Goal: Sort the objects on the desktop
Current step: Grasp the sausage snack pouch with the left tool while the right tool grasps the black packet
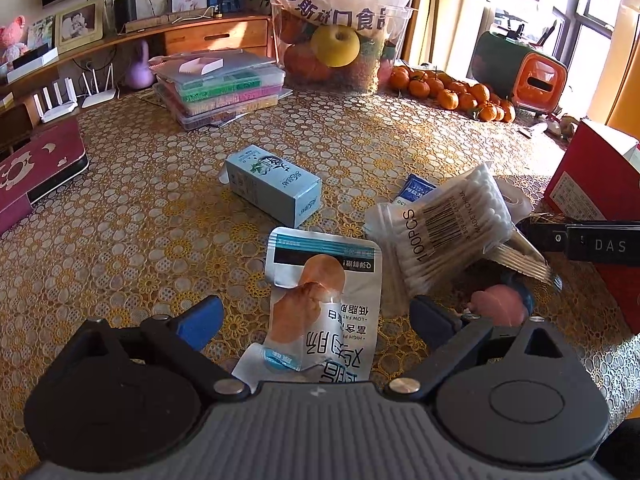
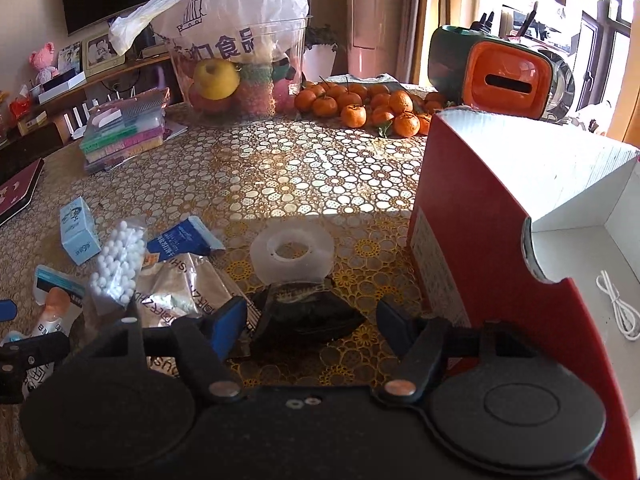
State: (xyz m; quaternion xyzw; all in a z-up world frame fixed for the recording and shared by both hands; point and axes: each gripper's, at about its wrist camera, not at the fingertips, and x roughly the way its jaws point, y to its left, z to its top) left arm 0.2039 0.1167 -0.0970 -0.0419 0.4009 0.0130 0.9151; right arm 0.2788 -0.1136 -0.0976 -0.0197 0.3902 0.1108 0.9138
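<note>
The left hand-held gripper [image 1: 316, 322] hangs low over the surface [image 1: 140, 216], its blue-tipped fingers [image 1: 200, 320] spread wide with a silver snack pouch printed with a chicken sausage [image 1: 324, 300] lying flat between them, not pinched. Just to its right a clear packet of cotton swabs [image 1: 444, 232] leans tilted against the clutter, and a small pink rounded thing [image 1: 500, 304] sits beside the right finger; I cannot tell what it is. Beyond the pouch a pale blue carton [image 1: 272, 192] lies on its side, and a blue sachet [image 1: 414, 192] peeks out behind the swabs.

The right hand-held gripper [image 2: 312, 324] is also spread, its fingers either side of a dark, crumpled wrapper [image 2: 308, 312] on the surface without gripping it. Just past the wrapper rests a translucent white ring of tape [image 2: 292, 256]. To the left lies a crinkled silver foil bag [image 2: 180, 292]. On the right stands an open red cardboard box with a white inside [image 2: 460, 216], a coiled white cable [image 2: 616, 308] on its floor.

Further back, stacked clear plastic cases [image 1: 224, 84] sit to the left, a pile of mandarins [image 2: 360, 106] near the middle, and a clear tub of fruit under a white plastic bag [image 2: 240, 56] behind. An orange and green container [image 2: 504, 76] stands by the window.
</note>
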